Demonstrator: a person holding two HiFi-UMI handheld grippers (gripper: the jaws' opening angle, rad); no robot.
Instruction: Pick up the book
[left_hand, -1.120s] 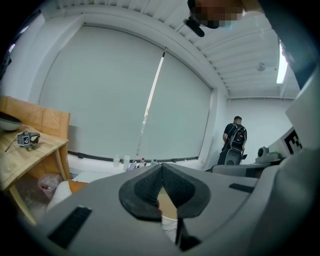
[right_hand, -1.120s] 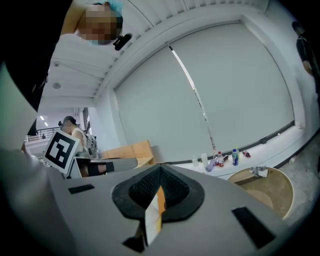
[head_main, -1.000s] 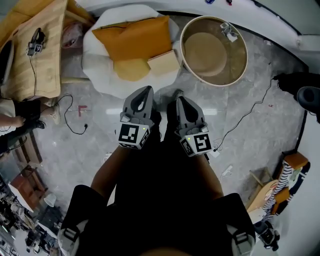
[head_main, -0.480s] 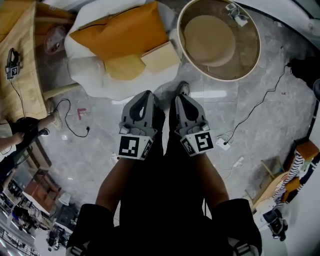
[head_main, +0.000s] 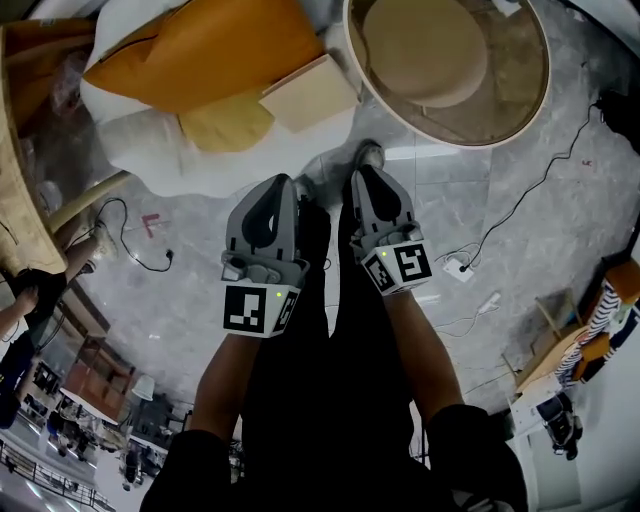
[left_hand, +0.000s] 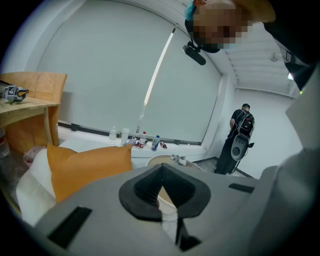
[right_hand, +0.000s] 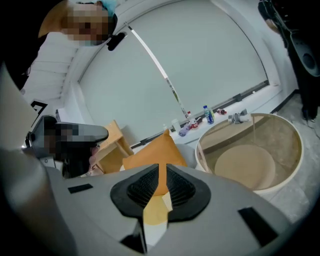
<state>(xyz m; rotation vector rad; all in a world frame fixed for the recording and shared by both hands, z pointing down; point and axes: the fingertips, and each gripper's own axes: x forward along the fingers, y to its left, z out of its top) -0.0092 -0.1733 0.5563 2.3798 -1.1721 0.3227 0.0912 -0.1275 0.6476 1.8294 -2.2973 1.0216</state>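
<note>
Short of the book (head_main: 308, 92) on the white seat (head_main: 140, 150) — left tongs (head_main: 280, 182), right tongs (head_main: 365, 175) both clenched, empty.

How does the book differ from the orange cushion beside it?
The book is pale tan, the orange cushion vivid orange. The book is smaller than the cushion. The book is flat with straight edges; the cushion is soft and puffy. Both lie on the white seat.
</note>
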